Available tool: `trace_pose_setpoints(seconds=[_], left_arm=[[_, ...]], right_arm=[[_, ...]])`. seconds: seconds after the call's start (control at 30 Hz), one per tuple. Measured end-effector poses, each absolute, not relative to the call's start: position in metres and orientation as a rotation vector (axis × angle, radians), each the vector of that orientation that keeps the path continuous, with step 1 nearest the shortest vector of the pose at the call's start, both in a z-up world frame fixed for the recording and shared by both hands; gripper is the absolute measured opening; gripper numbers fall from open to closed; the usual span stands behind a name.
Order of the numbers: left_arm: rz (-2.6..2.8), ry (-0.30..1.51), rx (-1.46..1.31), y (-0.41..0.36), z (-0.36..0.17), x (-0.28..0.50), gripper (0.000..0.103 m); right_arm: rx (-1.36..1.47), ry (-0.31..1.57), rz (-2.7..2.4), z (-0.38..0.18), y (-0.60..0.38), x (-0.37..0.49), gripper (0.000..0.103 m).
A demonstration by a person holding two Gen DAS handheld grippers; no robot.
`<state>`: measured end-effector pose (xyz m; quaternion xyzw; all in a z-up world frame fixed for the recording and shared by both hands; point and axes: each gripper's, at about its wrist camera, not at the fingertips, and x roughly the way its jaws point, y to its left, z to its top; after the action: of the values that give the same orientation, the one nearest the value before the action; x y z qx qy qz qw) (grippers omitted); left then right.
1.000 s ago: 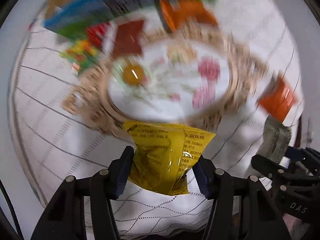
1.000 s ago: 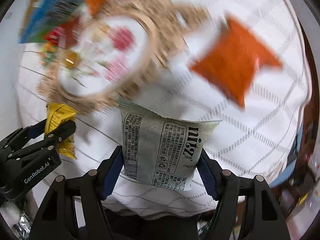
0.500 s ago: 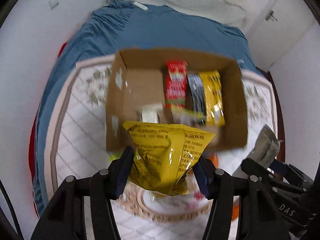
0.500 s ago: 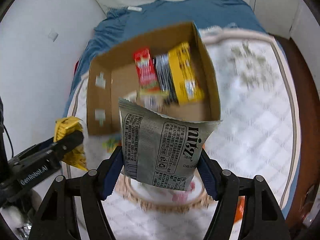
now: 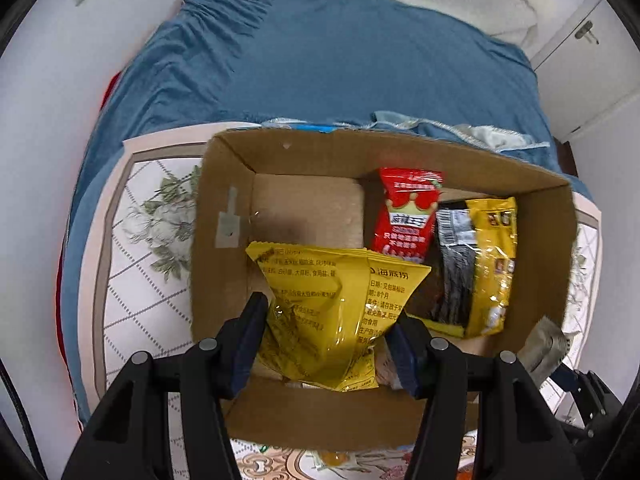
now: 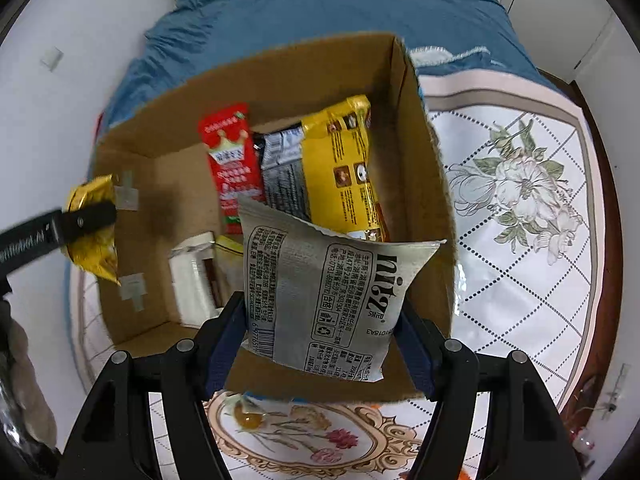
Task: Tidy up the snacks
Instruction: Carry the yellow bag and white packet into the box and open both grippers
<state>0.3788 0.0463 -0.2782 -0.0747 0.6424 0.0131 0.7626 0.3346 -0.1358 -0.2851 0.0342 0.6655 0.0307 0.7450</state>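
My left gripper is shut on a yellow snack packet and hangs over the near left part of an open cardboard box. My right gripper is shut on a grey snack packet over the near right part of the same box. Inside the box stand a red packet, a black packet and a yellow bag. A white carton lies on the box floor. In the right wrist view the left gripper shows at the left edge with the yellow packet.
The box stands on a white flower-patterned table cover. A blue bedspread lies beyond the table, with white walls at the left. An orange candy lies on the cover just in front of the box.
Both grippers have swept with their packets from over the round pattern and loose snacks on the table to above the open box, which has grown larger in both views.
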Motion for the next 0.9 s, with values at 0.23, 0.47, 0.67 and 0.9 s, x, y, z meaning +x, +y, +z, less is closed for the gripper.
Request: trace_pose_setpoints(seconds=[0.23,0.47,0.67,0.9], left_arm=[[0.017,1.421,-0.123,0.044,-0.304,0.401,0.055],[0.024,1.479,-0.076,0.044,-0.333,0.415,0.063],[0.020,1.463,-0.102,0.047,-0.335,0.417,0.084],[0.041,1.392,-0.127,0.050,-0.318,0.406,0.084]], right_arm=[[-0.008,1.498,0.046,-0.319,-0.128,0.347,0.073],[-0.020,1.593,0.030,-0.352,-0.129,0.351,0.098],[-0.002,1.578,0.030,-0.355,-0.129,0.351,0.098],[0.019,1.536,0.013,-0.344,-0.129,0.355,0.098]])
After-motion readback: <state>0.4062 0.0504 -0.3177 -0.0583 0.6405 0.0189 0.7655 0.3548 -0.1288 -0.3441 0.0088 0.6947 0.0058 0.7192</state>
